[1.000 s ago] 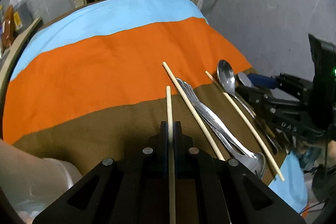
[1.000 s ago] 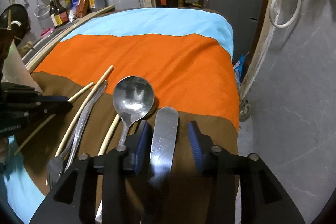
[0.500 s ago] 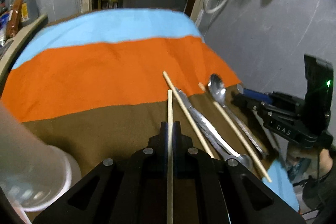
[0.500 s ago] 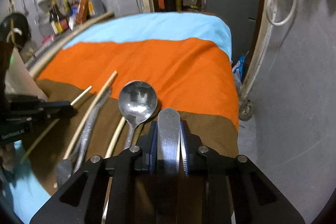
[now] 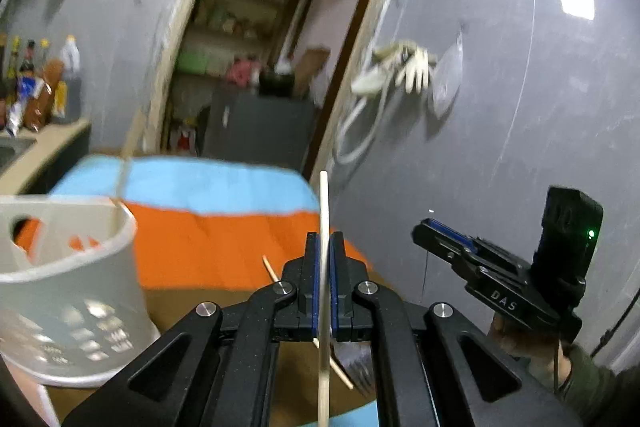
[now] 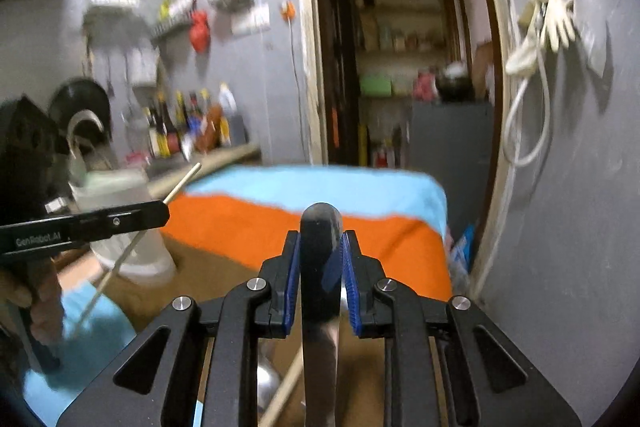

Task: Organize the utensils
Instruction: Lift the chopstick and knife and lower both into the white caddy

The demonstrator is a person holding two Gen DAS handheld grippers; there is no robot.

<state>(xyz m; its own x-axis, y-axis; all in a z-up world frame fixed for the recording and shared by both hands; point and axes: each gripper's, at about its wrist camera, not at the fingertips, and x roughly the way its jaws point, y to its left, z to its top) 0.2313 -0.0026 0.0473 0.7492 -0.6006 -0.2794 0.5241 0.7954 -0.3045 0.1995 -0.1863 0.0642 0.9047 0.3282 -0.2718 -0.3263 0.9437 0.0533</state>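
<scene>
Now the left gripper [image 5: 325, 247] is pinching a chopstick [image 5: 323, 211] upright beside the holder [image 5: 68, 291] — the right gripper [image 6: 320, 247] is clamping a knife [image 6: 320, 267].

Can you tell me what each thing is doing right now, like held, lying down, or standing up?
left gripper: shut on a chopstick.
chopstick: held, lifted.
right gripper: shut on a metal utensil.
metal utensil: held, lifted.
white holder: standing upright.
fork: lying on cloth.
</scene>
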